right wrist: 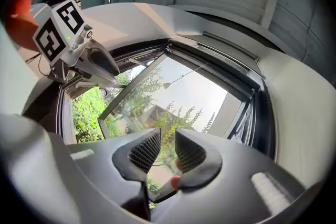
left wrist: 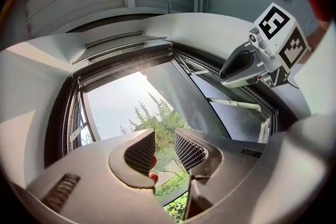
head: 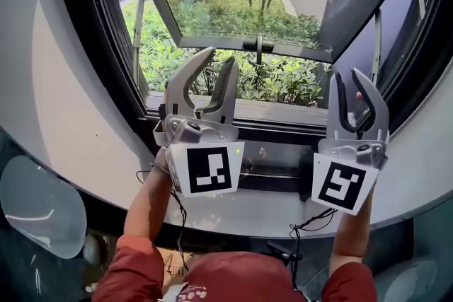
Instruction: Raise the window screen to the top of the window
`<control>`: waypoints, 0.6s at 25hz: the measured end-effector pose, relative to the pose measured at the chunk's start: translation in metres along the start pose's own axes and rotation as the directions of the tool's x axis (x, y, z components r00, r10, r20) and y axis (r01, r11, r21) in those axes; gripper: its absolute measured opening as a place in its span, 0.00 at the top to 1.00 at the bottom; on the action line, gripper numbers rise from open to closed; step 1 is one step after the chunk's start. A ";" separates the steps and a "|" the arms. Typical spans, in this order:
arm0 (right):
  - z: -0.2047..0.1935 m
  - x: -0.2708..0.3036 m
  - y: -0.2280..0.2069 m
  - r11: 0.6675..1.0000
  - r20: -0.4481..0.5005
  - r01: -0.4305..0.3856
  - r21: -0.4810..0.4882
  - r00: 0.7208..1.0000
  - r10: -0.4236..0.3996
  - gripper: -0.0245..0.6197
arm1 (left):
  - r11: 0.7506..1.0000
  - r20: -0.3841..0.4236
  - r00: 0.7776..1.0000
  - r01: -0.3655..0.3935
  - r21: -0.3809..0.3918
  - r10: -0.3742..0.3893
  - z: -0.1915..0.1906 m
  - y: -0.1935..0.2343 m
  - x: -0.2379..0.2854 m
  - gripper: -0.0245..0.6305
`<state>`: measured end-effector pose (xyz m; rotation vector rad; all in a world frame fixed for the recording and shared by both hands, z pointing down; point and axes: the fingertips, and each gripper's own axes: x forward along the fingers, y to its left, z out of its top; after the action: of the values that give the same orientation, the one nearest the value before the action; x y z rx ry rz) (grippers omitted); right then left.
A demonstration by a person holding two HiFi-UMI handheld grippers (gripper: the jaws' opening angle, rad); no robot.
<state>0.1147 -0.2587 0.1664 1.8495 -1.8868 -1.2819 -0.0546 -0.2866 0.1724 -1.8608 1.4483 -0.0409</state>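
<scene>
- My left gripper point(head: 221, 60) is grey metal. It has two curved, tapering jaws and round screw heads point(head: 192, 126) on its base.
- My right gripper point(head: 349, 85) has the same grey build, and I see black along its inner jaw edges.
- Each carries a white cube printed with black square markers: the left cube point(head: 209, 169) and the right cube point(head: 344, 184).
- The jaw pads point(left wrist: 140, 152) are black with a fine grid texture.
- Thin black cables point(head: 180, 212) trail from both.
- The sleeves point(head: 134, 271) are red.

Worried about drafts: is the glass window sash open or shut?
Open: the window sash is swung outward, clear of the sill, with greenery showing through the gap.
</scene>
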 end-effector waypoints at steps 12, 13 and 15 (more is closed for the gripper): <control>-0.038 -0.033 0.033 0.952 -0.009 -0.017 0.307 1.000 0.020 0.81 | 0.968 -0.101 0.995 -0.023 -0.248 -0.002 -0.050 -0.030 -0.038 0.79; -0.042 -0.036 0.036 0.947 -0.017 -0.015 0.321 1.000 0.022 0.81 | 0.963 -0.113 0.994 -0.028 -0.267 -0.002 -0.055 -0.031 -0.041 0.79; -0.051 -0.041 0.041 0.935 -0.032 -0.014 0.354 0.999 0.027 0.81 | 0.949 -0.142 0.990 -0.041 -0.312 -0.004 -0.066 -0.034 -0.050 0.79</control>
<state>0.1274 -0.2501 0.2422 1.9919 -2.2288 -0.9385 -0.0744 -0.2783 0.2595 -2.1361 1.6461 0.0732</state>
